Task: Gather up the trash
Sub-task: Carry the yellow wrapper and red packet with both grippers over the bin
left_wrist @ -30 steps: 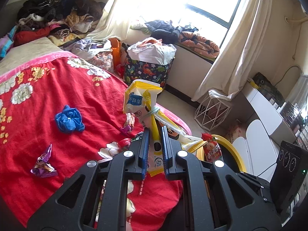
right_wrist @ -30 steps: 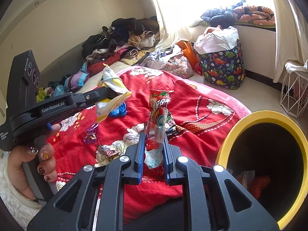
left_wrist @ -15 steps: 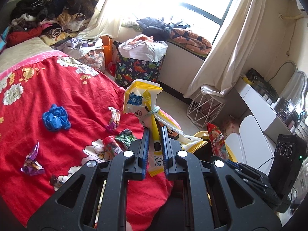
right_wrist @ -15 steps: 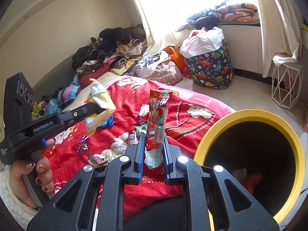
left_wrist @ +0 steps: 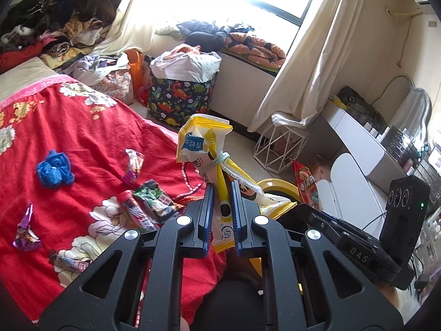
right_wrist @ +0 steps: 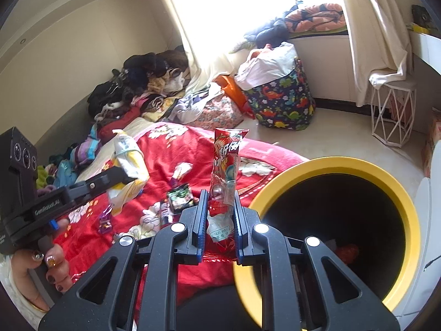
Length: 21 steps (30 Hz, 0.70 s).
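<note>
The left gripper (left_wrist: 222,212) is clamped on a yellow-and-white snack bag (left_wrist: 209,149) that stands up between its fingers, knotted at the middle with a pale cord. The right gripper (right_wrist: 219,215) is clamped on a red snack packet (right_wrist: 224,165), also upright between its blue-edged fingers.

Only the right wrist view shows the yellow-rimmed bin (right_wrist: 358,165) fully: its dark mouth opens just right of the fingers, with something red lying at the bottom. The same view shows the person's left hand (right_wrist: 46,264), nails painted dark, around the handle of the left gripper, which sits left of the fingers with its yellow bag raised. In the left wrist view the bin (left_wrist: 275,186) is only a sliver of yellow rim beyond the fingers, partly hidden by the bag, and the red packet (left_wrist: 306,182) pokes up to the right above the black body of the right gripper.

Left of the left fingers a red floral bedspread (left_wrist: 91,138) carries loose litter: a crumpled blue wrapper (left_wrist: 55,168), a purple foil wrapper (left_wrist: 26,231), a clear candy wrapper (left_wrist: 133,165) and a green-and-black packet (left_wrist: 154,198) close to the fingertips. Beyond the bed are a dinosaur-print laundry bag (left_wrist: 182,99), a heap of clothes (left_wrist: 52,27), a bright window with cream curtains (left_wrist: 317,63) and a white wire stool (left_wrist: 278,149).
</note>
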Each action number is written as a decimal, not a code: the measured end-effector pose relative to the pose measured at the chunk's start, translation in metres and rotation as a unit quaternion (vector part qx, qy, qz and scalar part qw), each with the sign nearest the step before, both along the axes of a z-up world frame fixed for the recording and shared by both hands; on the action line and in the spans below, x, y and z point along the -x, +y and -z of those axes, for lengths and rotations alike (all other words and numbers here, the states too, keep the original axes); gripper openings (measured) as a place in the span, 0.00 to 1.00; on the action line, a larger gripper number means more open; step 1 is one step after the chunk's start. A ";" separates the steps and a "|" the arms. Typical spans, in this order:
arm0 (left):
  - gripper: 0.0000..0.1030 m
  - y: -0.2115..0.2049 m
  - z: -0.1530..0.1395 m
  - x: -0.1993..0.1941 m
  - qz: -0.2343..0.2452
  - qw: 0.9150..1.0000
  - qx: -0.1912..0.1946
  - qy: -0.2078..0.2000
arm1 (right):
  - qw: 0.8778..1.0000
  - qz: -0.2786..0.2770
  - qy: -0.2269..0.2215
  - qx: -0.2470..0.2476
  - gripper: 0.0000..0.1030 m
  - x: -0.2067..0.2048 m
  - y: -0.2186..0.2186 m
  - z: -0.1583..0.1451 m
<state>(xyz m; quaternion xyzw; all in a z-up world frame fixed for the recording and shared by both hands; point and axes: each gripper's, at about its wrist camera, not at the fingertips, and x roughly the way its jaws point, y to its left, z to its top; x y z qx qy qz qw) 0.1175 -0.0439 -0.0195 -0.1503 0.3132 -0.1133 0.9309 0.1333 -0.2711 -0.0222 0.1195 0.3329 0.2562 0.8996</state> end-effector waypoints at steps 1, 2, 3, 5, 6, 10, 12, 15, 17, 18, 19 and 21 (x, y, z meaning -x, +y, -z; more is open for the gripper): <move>0.08 -0.002 0.000 0.000 0.003 1.000 0.000 0.000 | 1.000 0.004 0.000 -0.001 0.16 0.000 -0.003 0.000; 0.08 -0.005 0.000 -0.001 0.006 1.000 -0.001 0.000 | 1.000 0.009 0.001 -0.002 0.16 0.000 -0.007 0.001; 0.08 -0.008 0.000 -0.001 0.008 1.000 -0.001 0.000 | 1.000 0.013 0.001 -0.003 0.16 -0.001 -0.010 0.001; 0.08 -0.015 0.001 -0.002 0.013 1.000 -0.003 0.002 | 1.000 0.023 0.002 -0.006 0.16 -0.001 -0.018 0.002; 0.08 -0.016 0.002 -0.002 0.016 1.000 -0.003 0.002 | 1.000 0.027 0.003 -0.007 0.16 -0.002 -0.022 0.003; 0.08 -0.025 0.003 -0.004 0.026 1.000 -0.006 0.005 | 0.999 0.044 0.006 -0.011 0.16 -0.004 -0.037 0.006; 0.08 -0.030 0.004 -0.004 0.031 0.999 -0.007 0.006 | 0.998 0.054 0.008 -0.012 0.16 -0.005 -0.043 0.007; 0.08 -0.037 0.006 -0.005 0.039 0.999 -0.011 0.008 | 0.997 0.070 0.008 -0.008 0.16 -0.004 -0.052 0.010; 0.08 -0.041 0.007 -0.007 0.044 0.999 -0.012 0.010 | 0.997 0.079 0.011 -0.007 0.16 -0.005 -0.058 0.012; 0.08 -0.044 0.009 -0.007 0.047 0.999 -0.013 0.011 | 0.996 0.084 0.013 -0.009 0.16 -0.005 -0.062 0.014; 0.08 -0.046 0.009 -0.007 0.049 0.999 -0.013 0.012 | 0.996 0.088 0.015 -0.010 0.16 -0.006 -0.065 0.015; 0.08 -0.051 0.011 -0.008 0.055 0.998 -0.017 0.014 | 0.995 0.096 0.018 -0.010 0.16 -0.006 -0.071 0.017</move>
